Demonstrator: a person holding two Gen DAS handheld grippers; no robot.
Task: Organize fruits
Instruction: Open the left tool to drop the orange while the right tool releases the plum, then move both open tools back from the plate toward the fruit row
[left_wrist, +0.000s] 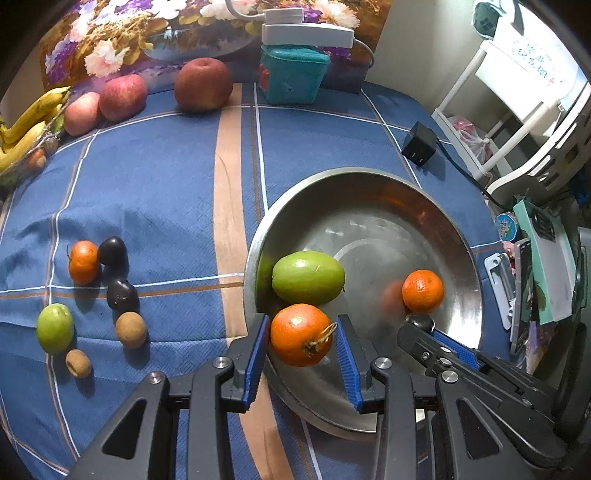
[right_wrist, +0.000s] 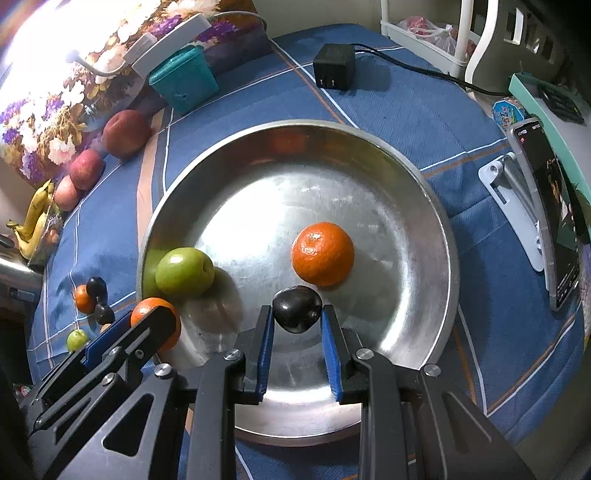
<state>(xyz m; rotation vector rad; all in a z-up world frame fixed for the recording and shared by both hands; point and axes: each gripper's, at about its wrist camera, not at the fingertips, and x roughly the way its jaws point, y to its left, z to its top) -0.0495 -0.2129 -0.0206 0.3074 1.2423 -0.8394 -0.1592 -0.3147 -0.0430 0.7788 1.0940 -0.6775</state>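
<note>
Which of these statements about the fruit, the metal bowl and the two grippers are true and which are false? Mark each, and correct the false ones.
1. The right gripper holds a dark plum. True.
2. The metal bowl is empty. False: a green fruit and an orange mandarin lie in it.
3. The stemmed mandarin sits between the left gripper's fingers. True.
4. The apples are inside the bowl. False: they sit on the blue cloth by the floral backdrop.

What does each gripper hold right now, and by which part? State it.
The left gripper has a stemmed orange between its pads by the sides, over the metal bowl rim. The right gripper clamps a dark plum by its sides.
</note>
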